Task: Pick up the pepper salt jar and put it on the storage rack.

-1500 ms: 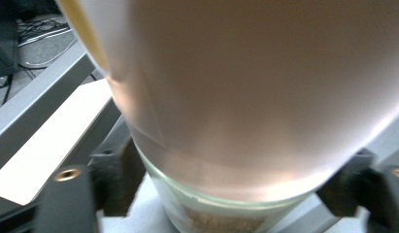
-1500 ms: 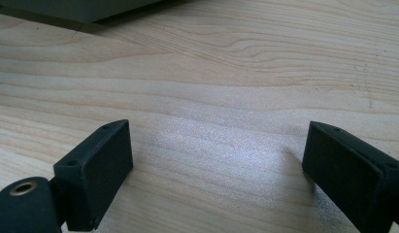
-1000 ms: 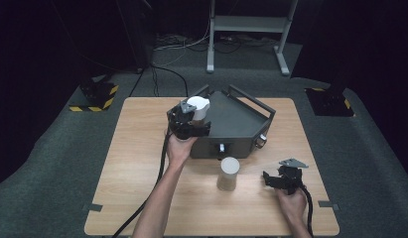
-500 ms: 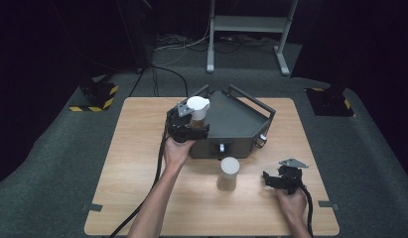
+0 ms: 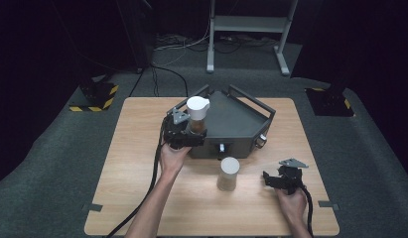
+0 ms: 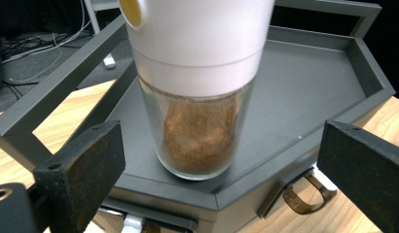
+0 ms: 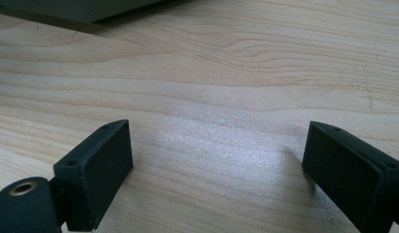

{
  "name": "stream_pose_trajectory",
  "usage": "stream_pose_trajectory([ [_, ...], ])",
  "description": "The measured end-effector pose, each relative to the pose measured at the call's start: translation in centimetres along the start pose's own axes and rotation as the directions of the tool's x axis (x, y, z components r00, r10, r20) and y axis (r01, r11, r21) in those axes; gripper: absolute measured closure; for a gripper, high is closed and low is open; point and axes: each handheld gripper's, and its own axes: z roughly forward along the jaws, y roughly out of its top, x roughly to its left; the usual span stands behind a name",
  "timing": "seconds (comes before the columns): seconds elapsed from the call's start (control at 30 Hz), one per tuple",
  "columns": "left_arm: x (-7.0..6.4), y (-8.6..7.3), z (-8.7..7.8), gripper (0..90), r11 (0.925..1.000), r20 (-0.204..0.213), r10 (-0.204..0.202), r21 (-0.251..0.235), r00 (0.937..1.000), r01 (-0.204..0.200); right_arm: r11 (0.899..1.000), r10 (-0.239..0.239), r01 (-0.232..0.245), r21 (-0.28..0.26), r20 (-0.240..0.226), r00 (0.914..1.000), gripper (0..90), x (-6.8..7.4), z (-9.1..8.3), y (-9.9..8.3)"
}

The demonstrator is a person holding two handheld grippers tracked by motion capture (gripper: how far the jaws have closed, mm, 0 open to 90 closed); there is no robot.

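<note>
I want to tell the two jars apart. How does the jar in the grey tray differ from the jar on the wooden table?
The jar in the tray stands on the grey tray, between the open jaws of the left hand-held gripper; the jar on the table stands on bare wood, away from both grippers. The first shows brown powder and a spouted lid; the second's contents are unclear. Both are upright with white lids.

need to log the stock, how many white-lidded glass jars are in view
2. One white-lidded glass jar with brown powder stands on the dark grey metal tray, between the open left gripper. The other white-lidded jar stands on the wooden table before the tray.
</note>
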Motion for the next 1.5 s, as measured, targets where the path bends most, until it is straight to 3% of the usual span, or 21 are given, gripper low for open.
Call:
stream_pose_trajectory([
  [0.37,0.0,-1.6,-1.5,4.3,0.9995,0.007,0.027,-0.016,0.9996,-0.027,1.0,0.0,0.0,0.0,0.0,1.0,10.0,0.0,0.0,0.0],
  [0.73,0.3,-4.2,-2.5,4.2,0.9999,0.004,0.008,-0.013,1.0,-0.008,1.0,-0.002,0.002,-0.001,0.0,1.0,10.0,0.0,0.0,0.0],
  [1.13,-0.1,-6.5,-2.6,4.3,0.9999,0.004,0.008,0.008,1.0,-0.008,1.0,-0.001,0.001,0.0,0.0,1.0,10.0,0.0,0.0,0.0],
  [1.5,-0.1,-8.7,-1.7,5.2,0.999,0.013,-0.032,0.031,0.9994,0.032,1.0,0.0,0.0,0.0,0.0,1.0,10.0,0.0,0.0,0.0],
])
